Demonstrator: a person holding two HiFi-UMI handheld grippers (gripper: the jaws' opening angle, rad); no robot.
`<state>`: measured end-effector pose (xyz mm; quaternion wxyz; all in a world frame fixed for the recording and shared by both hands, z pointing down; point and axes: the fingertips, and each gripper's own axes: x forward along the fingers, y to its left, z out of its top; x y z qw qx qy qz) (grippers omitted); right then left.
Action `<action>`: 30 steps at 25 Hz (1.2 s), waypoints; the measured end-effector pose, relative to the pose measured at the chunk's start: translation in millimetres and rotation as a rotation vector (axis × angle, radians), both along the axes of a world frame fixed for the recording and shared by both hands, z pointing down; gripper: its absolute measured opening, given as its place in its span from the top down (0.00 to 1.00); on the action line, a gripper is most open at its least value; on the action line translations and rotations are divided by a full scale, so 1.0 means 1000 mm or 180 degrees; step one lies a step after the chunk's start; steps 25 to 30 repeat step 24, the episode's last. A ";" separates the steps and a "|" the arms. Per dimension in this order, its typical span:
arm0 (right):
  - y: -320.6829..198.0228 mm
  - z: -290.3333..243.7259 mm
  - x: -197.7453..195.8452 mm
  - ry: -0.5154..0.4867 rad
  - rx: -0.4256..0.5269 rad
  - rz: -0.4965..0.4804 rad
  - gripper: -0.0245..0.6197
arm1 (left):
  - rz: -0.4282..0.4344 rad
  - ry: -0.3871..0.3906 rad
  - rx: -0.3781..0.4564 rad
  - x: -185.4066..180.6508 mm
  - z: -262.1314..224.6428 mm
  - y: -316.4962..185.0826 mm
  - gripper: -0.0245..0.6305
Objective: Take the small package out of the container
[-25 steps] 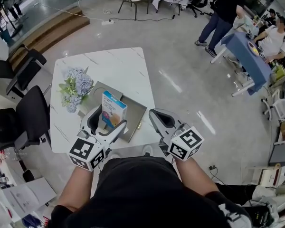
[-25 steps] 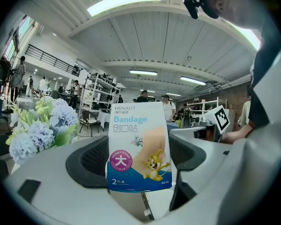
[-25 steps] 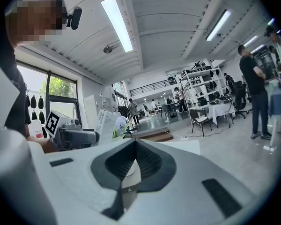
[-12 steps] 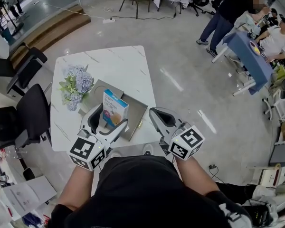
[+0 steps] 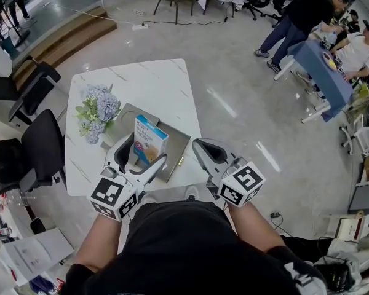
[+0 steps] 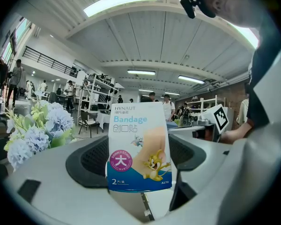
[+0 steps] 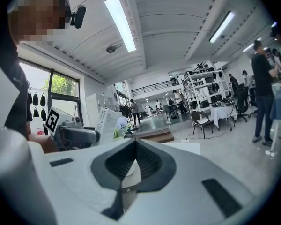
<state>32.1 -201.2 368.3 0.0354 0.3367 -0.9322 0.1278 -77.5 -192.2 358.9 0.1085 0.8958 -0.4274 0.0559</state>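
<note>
While the left gripper has its jaws pressed against the two sides of the package, the package stands upright over the box. Printed face towards the left gripper view: "Bandage", cartoon figures, a blue band along the bottom. The lower edge sits between the jaws, and the top half rises clear above them. Head view does not settle whether the package's bottom is above the box's rim.

Box: flat, open, grey-brown, lying on the white table, near the table's front edge. Flowers: pale blue heads with green leaves, just beside the box's far left corner.

Right gripper: jaw tips brought together, nothing held between them. Its tip is just beside the box's right edge and apart from the package. Each gripper is held in one of the person's hands, on the near side of the box.
</note>
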 end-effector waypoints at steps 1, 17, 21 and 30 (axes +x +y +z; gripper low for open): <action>0.000 0.000 -0.001 0.0007 0.0000 -0.0003 0.96 | 0.0001 -0.0007 -0.0001 0.000 0.000 0.000 0.35; 0.000 0.005 0.002 0.0015 -0.0040 -0.0016 0.96 | -0.0025 -0.0040 -0.0010 0.000 0.003 -0.001 0.35; 0.000 0.004 0.002 0.0003 -0.0046 -0.0013 0.96 | -0.0033 -0.0045 -0.0017 0.000 0.004 -0.001 0.35; 0.000 0.003 0.004 -0.0026 -0.0060 -0.0019 0.96 | -0.0046 -0.0051 -0.0036 0.002 0.004 -0.001 0.35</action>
